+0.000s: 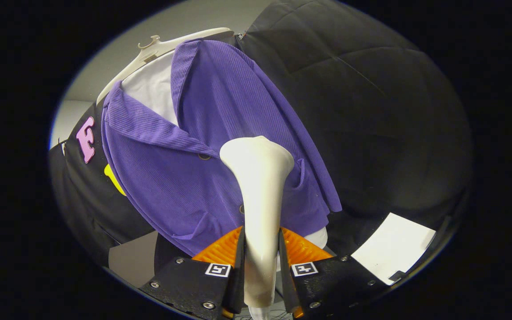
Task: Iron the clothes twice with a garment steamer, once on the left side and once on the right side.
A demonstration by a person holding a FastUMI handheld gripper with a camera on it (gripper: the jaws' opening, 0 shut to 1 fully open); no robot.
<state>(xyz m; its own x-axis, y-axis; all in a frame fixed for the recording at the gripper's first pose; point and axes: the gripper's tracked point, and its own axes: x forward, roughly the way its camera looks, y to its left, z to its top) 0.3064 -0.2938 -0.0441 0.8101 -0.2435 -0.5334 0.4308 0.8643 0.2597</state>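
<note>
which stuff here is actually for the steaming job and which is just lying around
For the job:
- garment steamer, clamped between the hand-held gripper fingers
- purple ribbed shirt on the white hanger

Just lying about:
- white sheet beyond the fingers
- white undershirt inside the purple one

Black cloth wall (pixel 371 111), pale ceiling (pixel 118 53)

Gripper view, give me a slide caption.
Gripper shut on white garment steamer, its head against purple shirt on hanger.
</note>
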